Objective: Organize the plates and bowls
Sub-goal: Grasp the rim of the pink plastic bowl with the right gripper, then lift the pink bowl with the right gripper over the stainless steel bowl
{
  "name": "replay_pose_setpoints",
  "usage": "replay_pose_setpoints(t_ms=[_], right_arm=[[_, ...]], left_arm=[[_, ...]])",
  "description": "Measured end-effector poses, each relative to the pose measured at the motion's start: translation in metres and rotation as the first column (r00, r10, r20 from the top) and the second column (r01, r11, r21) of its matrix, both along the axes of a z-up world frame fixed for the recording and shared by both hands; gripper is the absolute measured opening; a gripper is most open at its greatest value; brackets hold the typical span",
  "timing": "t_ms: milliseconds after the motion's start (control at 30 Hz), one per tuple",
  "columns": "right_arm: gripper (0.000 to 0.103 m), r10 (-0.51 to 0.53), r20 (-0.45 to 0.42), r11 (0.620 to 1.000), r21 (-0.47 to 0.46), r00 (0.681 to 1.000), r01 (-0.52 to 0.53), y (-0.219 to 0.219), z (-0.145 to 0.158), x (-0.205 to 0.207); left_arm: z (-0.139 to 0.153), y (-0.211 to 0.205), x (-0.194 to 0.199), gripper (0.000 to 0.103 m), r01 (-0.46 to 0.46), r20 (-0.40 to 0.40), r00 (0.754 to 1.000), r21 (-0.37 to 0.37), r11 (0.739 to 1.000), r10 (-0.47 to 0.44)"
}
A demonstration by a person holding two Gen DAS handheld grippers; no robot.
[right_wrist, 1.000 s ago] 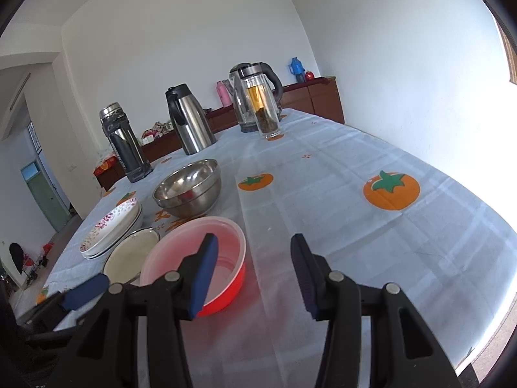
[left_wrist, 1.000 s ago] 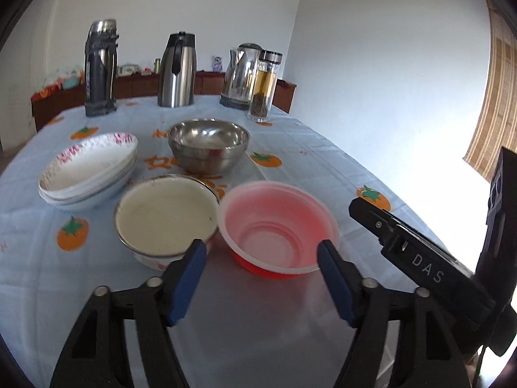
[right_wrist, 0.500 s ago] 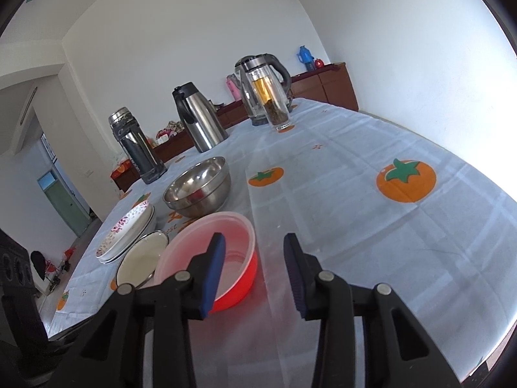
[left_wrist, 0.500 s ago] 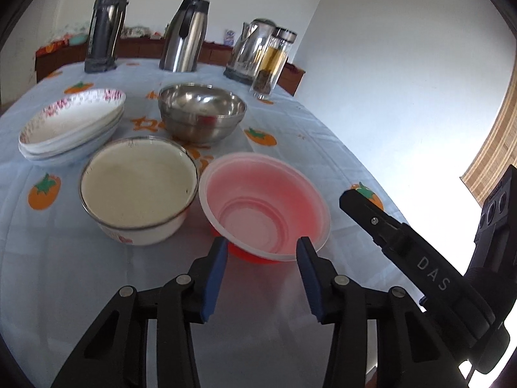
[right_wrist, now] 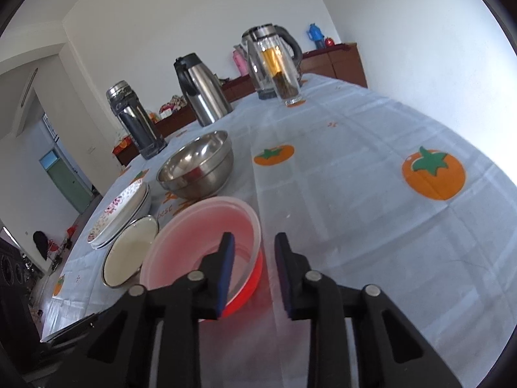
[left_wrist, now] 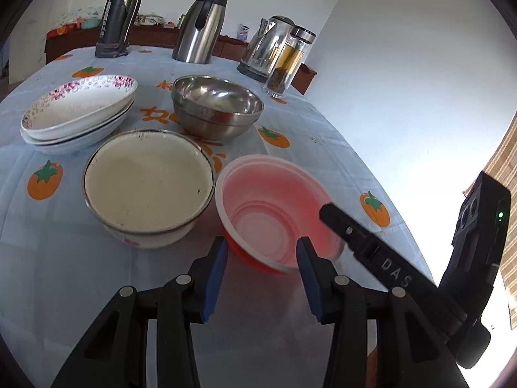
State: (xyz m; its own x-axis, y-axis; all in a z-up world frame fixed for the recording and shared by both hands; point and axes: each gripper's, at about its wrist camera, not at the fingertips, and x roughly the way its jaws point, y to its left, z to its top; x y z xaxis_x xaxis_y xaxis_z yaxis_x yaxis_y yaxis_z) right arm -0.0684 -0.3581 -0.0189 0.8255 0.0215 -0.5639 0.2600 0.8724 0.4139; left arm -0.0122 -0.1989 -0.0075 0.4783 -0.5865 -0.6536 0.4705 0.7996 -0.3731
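Left wrist view: the left gripper (left_wrist: 260, 263) hovers half-open at the near rim of the red bowl (left_wrist: 274, 208), gripping nothing; beside it sits the cream bowl (left_wrist: 147, 184).

Right wrist view: the right gripper (right_wrist: 253, 266) is closing astride the red bowl's (right_wrist: 206, 229) right wall (pads apparently not yet pressing). Likely next: clamp, lift, nest.

White letters "DAS" are printed on the finger of the right claw (left_wrist: 392, 266). The word "best" is printed in orange on the tablecloth (right_wrist: 355, 194).
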Motion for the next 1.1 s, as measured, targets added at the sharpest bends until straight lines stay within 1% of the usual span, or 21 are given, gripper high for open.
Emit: replay_pose_setpoints(t_ms=[67,133,200,267,300,367,433,600,700,800,967,1100], right_arm=[[0.016,0.0,-0.004,1.0,0.013,1.0,0.0,0.0,-0.003,0.0],[0.013,-0.003,-0.003,1.0,0.014,1.0,0.003,-0.001,-0.003,-0.002],[0.013,-0.01,0.001,1.0,0.009,1.0,0.01,-0.001,-0.001,-0.007],[0.013,-0.015,0.006,1.0,0.008,1.0,0.015,-0.002,0.003,-0.013],[0.013,-0.024,0.011,1.0,0.0,1.0,0.024,-0.002,0.006,-0.016],[0.013,-0.036,0.019,0.999,-0.004,0.999,0.036,-0.003,0.01,-0.019],[0.013,-0.054,0.017,0.998,-0.013,0.998,0.054,-0.004,0.013,-0.021],[0.013,-0.069,0.02,0.998,0.008,0.997,0.069,-0.008,0.014,-0.018],[0.013,-0.07,0.029,0.998,-0.003,0.997,0.07,-0.006,0.019,-0.015],[0.013,-0.069,0.05,0.997,-0.013,0.996,0.07,-0.003,0.027,-0.012],[0.013,-0.069,0.085,0.997,-0.034,0.994,0.072,-0.001,0.042,-0.006],[0.013,-0.066,0.113,0.996,-0.05,0.991,0.072,0.001,0.055,0.008]], left_arm=[[0.0,-0.005,0.003,0.047,0.003,0.013,1.0,0.006,1.0,-0.003],[-0.003,-0.01,0.008,0.047,0.009,0.003,1.0,0.008,1.0,-0.009],[-0.006,-0.013,0.012,0.047,0.015,-0.005,1.0,0.008,1.0,-0.015],[-0.008,-0.016,0.015,0.038,0.018,-0.005,1.0,0.013,1.0,-0.018],[-0.008,-0.017,0.016,0.036,0.022,-0.007,1.0,0.014,1.0,-0.022],[-0.009,-0.019,0.019,0.028,0.031,-0.012,0.999,0.016,0.999,-0.031],[-0.008,-0.02,0.02,0.023,0.041,-0.005,0.999,0.017,0.999,-0.041],[-0.002,-0.02,0.018,0.022,0.046,0.034,0.998,0.022,0.999,-0.047],[0.002,-0.02,0.021,0.022,0.042,0.044,0.998,0.024,0.999,-0.043],[0.009,-0.02,0.027,0.022,0.039,0.06,0.997,0.02,0.999,-0.04],[0.026,-0.021,0.038,0.022,0.036,0.113,0.993,0.009,0.999,-0.036],[0.036,-0.02,0.048,0.022,0.023,0.154,0.988,0.002,1.0,-0.022]])
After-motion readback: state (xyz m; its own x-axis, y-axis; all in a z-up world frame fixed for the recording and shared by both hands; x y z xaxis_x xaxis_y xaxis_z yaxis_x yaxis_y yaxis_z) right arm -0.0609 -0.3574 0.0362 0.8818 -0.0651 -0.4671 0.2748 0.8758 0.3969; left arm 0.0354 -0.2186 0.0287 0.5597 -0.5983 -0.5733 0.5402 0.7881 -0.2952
